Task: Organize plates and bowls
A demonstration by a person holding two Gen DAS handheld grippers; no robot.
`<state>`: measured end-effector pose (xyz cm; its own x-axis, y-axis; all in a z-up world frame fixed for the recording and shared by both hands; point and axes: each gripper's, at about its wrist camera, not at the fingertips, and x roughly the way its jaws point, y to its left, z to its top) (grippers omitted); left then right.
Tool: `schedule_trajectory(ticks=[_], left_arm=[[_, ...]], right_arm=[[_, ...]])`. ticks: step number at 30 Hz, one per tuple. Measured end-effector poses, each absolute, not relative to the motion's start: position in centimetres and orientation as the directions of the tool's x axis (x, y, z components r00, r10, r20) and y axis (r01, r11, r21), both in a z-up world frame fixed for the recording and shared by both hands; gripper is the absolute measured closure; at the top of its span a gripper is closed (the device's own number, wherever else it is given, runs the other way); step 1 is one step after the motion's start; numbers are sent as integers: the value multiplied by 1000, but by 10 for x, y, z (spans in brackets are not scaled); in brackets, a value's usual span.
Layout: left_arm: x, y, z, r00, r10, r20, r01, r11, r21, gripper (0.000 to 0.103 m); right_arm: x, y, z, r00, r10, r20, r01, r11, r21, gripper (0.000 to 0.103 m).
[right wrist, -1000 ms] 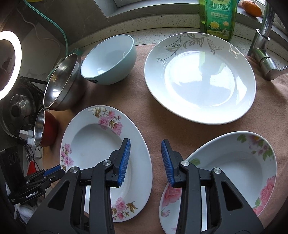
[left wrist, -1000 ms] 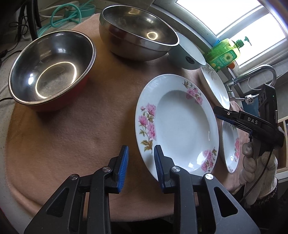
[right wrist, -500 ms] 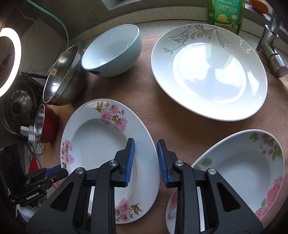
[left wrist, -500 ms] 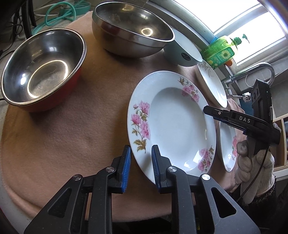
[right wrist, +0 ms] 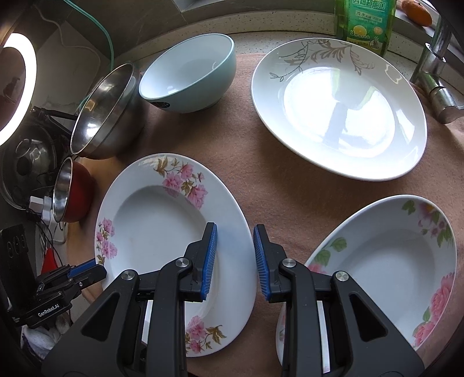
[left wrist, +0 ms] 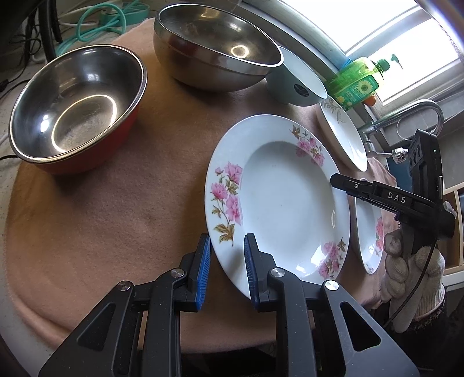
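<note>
A white plate with pink flowers (left wrist: 284, 203) lies on the tan cloth (left wrist: 116, 208). My left gripper (left wrist: 226, 255) is shut on its near-left rim, one blue pad outside the edge and one over the inside. My right gripper (right wrist: 235, 246) grips the opposite rim of the same plate (right wrist: 162, 226) in the same way. Each gripper shows in the other's view: the right gripper (left wrist: 337, 180) at the plate's far edge, the left gripper (right wrist: 92, 268) at its lower left. A gloved hand (left wrist: 411, 269) holds the right one.
A second floral deep plate (right wrist: 385, 261) lies right of the held plate. Behind are a large white plate with grey leaves (right wrist: 339, 107), a light-blue bowl (right wrist: 191, 75), a steel bowl (left wrist: 217, 49) and a red-sided steel bowl (left wrist: 78, 107). A soap bottle (right wrist: 365, 20) and a faucet (right wrist: 435, 72) stand at the back.
Both pairs of jaws have narrowed onto the pink-flower plate's rim. The right gripper shifted slightly left so that its jaws straddle the plate's edge. The plate itself has not moved.
</note>
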<state>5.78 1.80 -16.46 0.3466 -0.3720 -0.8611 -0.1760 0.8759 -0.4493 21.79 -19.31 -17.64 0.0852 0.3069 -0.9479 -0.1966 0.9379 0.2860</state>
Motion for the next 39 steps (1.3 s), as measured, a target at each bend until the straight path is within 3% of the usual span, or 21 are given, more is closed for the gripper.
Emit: schedule_trajectory(ticks=[39], left_arm=[[40, 28, -164, 353, -329, -876, -173, 897, -406, 83]], right_arm=[[144, -204, -168, 58, 314, -948, -151, 941, 302, 76]])
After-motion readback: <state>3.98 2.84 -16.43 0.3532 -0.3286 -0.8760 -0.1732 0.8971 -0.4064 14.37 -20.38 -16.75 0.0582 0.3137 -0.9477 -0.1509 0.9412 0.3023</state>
